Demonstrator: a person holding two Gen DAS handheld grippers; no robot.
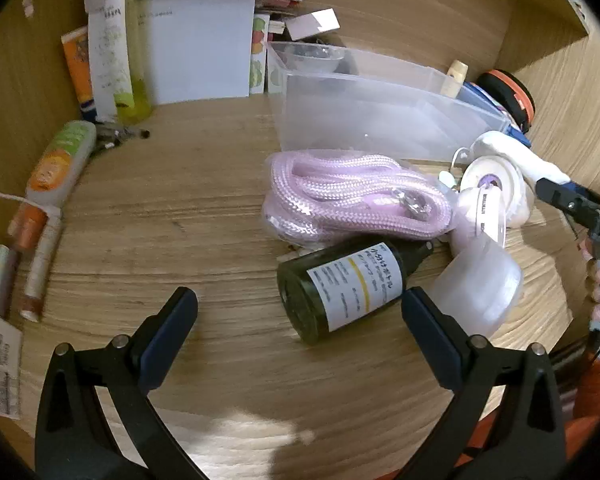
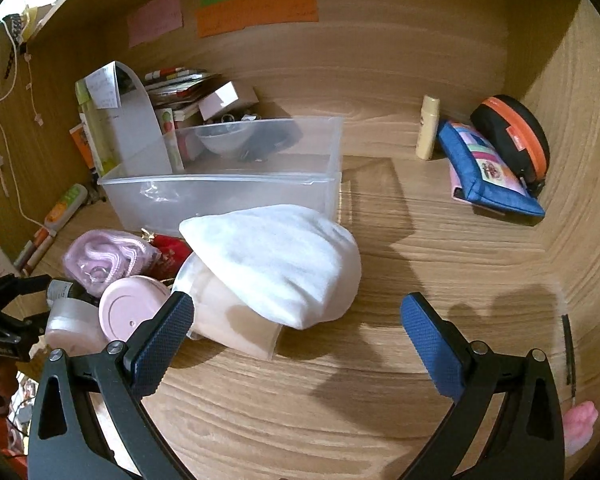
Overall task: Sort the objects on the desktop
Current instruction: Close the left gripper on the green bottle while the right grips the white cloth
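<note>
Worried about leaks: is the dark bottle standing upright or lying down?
Lying down. The dark bottle rests on its side on the desk, base toward the camera.

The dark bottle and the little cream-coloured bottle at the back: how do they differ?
The dark bottle lies on its side on the desk near the front; the cream bottle stands upright at the back wall. The dark bottle is dark green-black with a white printed label; the cream bottle is pale all over. The dark bottle lies against the pink cord bundle; the cream bottle stands beside a blue pouch. Both rest on the wooden desk.
</note>
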